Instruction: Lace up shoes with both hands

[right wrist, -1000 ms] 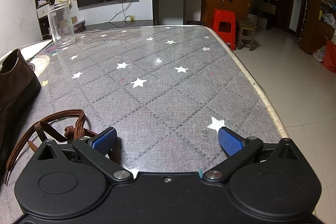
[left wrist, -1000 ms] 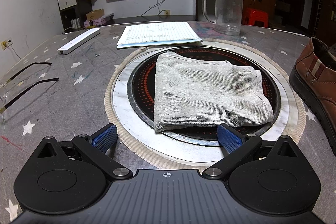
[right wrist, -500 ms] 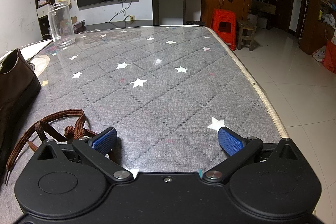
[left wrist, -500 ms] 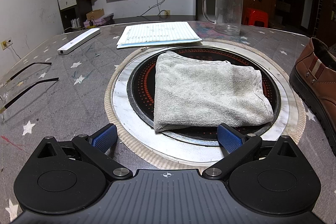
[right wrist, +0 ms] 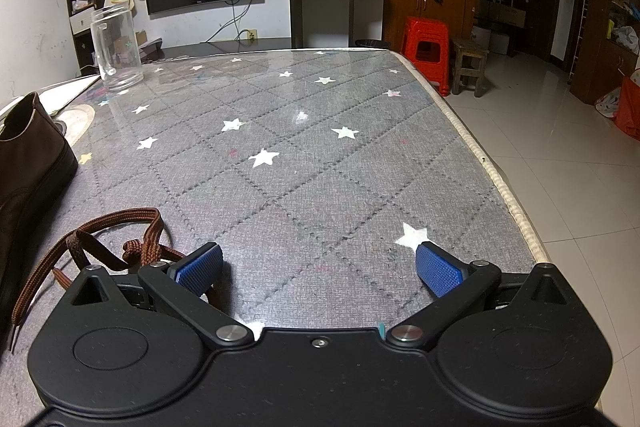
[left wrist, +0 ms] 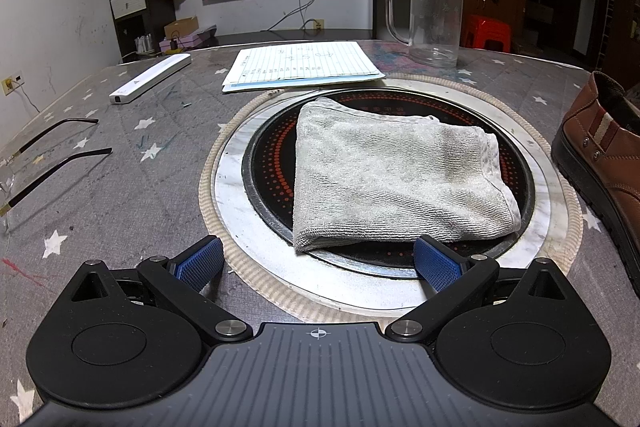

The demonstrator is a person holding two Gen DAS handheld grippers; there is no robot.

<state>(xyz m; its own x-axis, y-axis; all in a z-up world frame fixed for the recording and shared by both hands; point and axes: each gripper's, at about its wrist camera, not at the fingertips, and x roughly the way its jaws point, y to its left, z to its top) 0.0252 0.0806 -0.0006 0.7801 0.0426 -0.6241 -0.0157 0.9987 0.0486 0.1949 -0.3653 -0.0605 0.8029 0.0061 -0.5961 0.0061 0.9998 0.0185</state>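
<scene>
Brown leather is what catches the eye: the shoe (left wrist: 600, 163) sits at the right edge of the left wrist view, on the grey star-printed table cover (left wrist: 120, 187), with a thick black sole, a striped red-and-cream band near its collar and small metal studs along the side. From the right wrist view the same shoe (right wrist: 28, 155) stands at the far left, heel end toward the room, looking darker there. Its brown shoelace (right wrist: 112, 239) lies loose on the table just beside it, looped and tangled, with one end trailing toward the near edge and part of it running under the left finger of the right gripper (right wrist: 319, 269).

Both tools are spread wide with nothing between their blue pads. The left gripper (left wrist: 318, 263) points at a round black cooktop (left wrist: 272, 163) set in a pale ring in the table. A folded grey towel (left wrist: 392, 179) lies on the cooktop, between that gripper and the far side of the table. Beyond it sit a sheet of lined paper (left wrist: 300, 67), a clear glass mug (left wrist: 436, 19) and a slim white box (left wrist: 152, 77). A pair of spectacles (left wrist: 52, 155) rests at the left. The right gripper has bare table cover ahead of it.
</scene>
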